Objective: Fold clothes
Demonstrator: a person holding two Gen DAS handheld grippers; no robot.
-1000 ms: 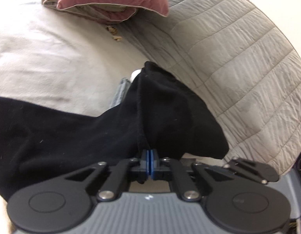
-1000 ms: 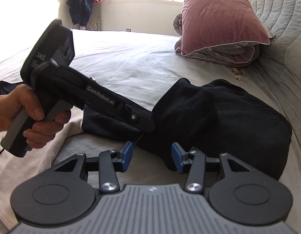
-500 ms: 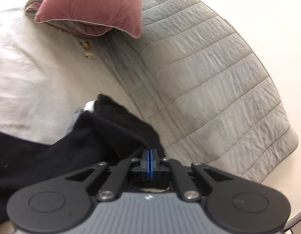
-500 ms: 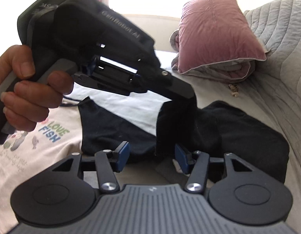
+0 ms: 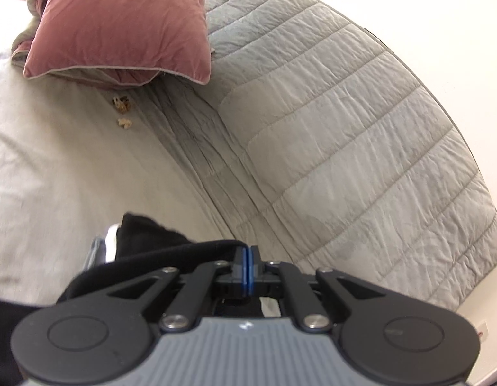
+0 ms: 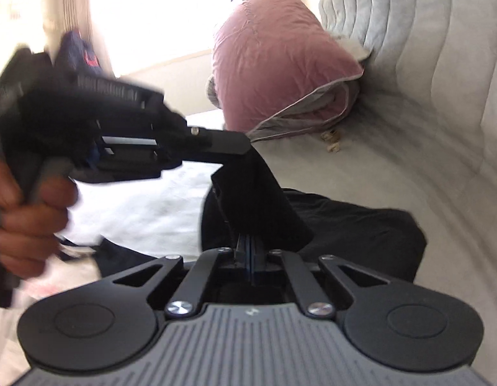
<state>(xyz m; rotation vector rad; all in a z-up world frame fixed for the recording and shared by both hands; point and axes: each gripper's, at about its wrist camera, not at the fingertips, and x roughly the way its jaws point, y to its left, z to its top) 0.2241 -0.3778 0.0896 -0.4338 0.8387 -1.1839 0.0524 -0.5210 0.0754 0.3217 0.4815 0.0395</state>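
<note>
A black garment [image 6: 351,228] lies on the bed with one edge lifted off it. My left gripper [image 5: 248,257] is shut on a hem of the black garment [image 5: 152,244], which hangs to its left. In the right wrist view the left gripper [image 6: 239,143] holds that edge up above the bed. My right gripper [image 6: 248,251] is shut on a lower part of the same raised fold, just under the left gripper.
A pink pillow [image 5: 120,22] lies on a folded grey quilt at the head of the bed. A grey quilted headboard [image 5: 345,128] curves along the right. A white printed shirt [image 6: 55,276] lies at the left. Small beige crumbs [image 5: 123,112] sit near the pillow.
My left gripper has lifted the black edge up off the bed. My right gripper, open before, has closed on the raised fold.
</note>
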